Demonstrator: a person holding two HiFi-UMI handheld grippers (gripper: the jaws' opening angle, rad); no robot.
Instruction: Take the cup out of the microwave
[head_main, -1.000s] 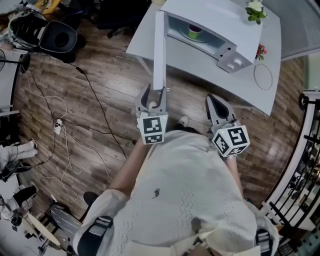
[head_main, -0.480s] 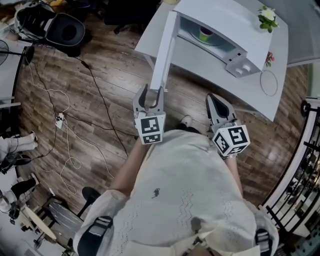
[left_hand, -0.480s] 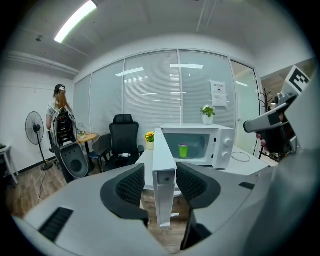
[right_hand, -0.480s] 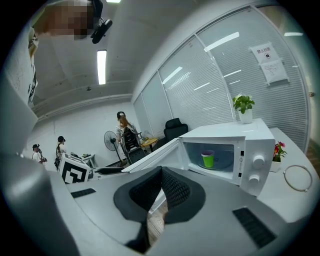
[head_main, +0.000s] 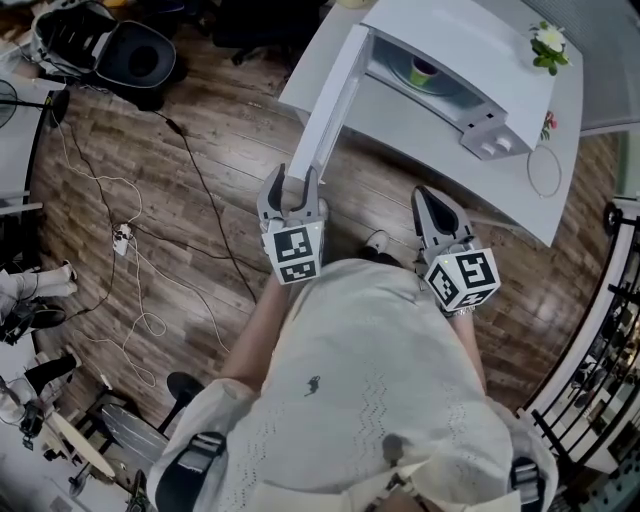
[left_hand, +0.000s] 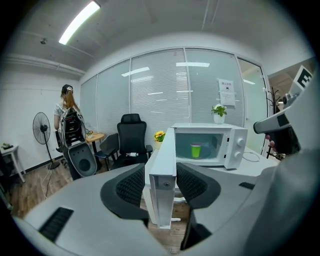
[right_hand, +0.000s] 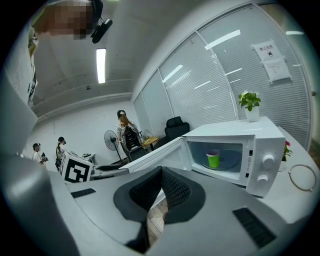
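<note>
Head view: microwave (head_main: 480, 45) roof hides most of cup (head_main: 424, 70); near end of door (head_main: 335, 100) lost inside left hand-held gripper (head_main: 293, 190). Wall notice (left_hand: 227, 91) unreadable.

No words or numbers can be read here. A white paper sheet (left_hand: 226, 91) hangs on the glass wall with blinds (left_hand: 160, 90). It has dark print on it, but the letters are too small to read. The cube on the left tool (head_main: 292, 185) has a black-and-white square marker (head_main: 295, 253). The cube on the right tool (head_main: 432, 200) has one too (head_main: 462, 282). These are patterns, not letters.
</note>
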